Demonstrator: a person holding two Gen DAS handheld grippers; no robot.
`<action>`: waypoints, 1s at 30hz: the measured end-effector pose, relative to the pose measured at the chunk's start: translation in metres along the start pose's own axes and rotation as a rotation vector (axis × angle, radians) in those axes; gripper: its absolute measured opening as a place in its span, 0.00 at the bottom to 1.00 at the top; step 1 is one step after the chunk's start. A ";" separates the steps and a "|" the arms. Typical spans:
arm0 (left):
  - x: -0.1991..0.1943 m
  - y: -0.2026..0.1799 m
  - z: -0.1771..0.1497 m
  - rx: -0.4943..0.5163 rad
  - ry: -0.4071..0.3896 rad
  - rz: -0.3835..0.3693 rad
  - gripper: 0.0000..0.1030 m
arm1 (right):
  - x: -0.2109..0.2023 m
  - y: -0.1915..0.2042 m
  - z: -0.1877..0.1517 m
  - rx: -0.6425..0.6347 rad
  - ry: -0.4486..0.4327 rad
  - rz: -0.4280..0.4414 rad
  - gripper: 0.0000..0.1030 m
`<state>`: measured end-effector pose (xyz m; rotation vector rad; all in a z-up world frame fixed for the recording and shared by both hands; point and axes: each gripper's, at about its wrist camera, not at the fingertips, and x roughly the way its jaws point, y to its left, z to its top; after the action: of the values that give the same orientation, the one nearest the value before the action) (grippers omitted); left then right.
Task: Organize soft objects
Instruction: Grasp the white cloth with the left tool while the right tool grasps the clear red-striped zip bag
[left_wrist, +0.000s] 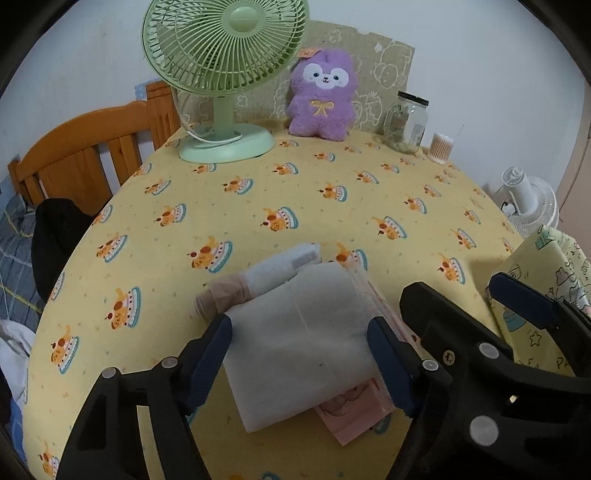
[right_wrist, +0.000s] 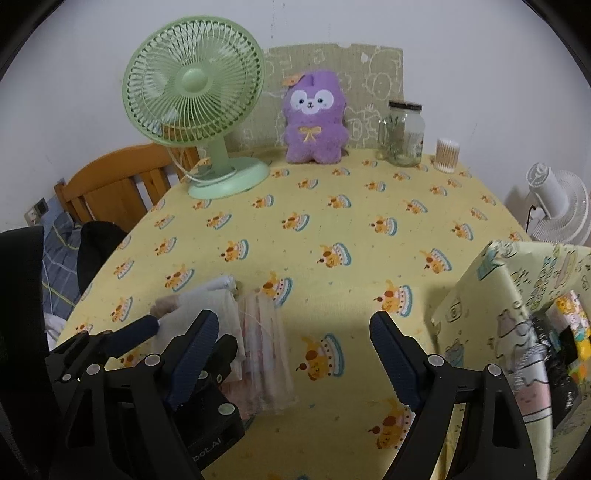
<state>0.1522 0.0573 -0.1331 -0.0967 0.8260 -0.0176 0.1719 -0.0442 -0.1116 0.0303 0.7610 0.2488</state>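
A folded white cloth (left_wrist: 303, 332) lies on a pink packet (left_wrist: 351, 413), with a rolled white and beige cloth (left_wrist: 258, 280) behind it, on the yellow tablecloth (left_wrist: 258, 206). My left gripper (left_wrist: 300, 336) is open, with one finger on each side of the white cloth. The stack also shows in the right wrist view (right_wrist: 258, 339). My right gripper (right_wrist: 291, 332) is open and empty, just right of the stack, over bare tablecloth. It shows in the left wrist view (left_wrist: 476, 299) too. A purple plush toy (left_wrist: 323, 96) sits at the back.
A green fan (left_wrist: 225, 70) stands back left. A glass jar (left_wrist: 406, 122) and a cotton swab tub (left_wrist: 441, 147) stand back right. A yellow printed fabric bag (right_wrist: 517, 321) stands at the right edge. A wooden chair (left_wrist: 85, 155) is beyond the left edge.
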 end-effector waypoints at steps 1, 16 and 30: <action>-0.001 -0.001 0.000 0.003 -0.002 0.000 0.73 | 0.001 0.000 0.000 0.003 0.005 0.005 0.84; -0.014 -0.007 -0.019 0.033 -0.008 0.019 0.23 | -0.006 0.005 -0.015 -0.034 0.032 0.001 0.84; -0.036 -0.001 -0.035 0.030 -0.009 0.015 0.33 | -0.019 0.006 -0.023 -0.037 0.029 0.015 0.83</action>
<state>0.1022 0.0559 -0.1300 -0.0628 0.8172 -0.0156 0.1416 -0.0443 -0.1141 -0.0023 0.7856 0.2783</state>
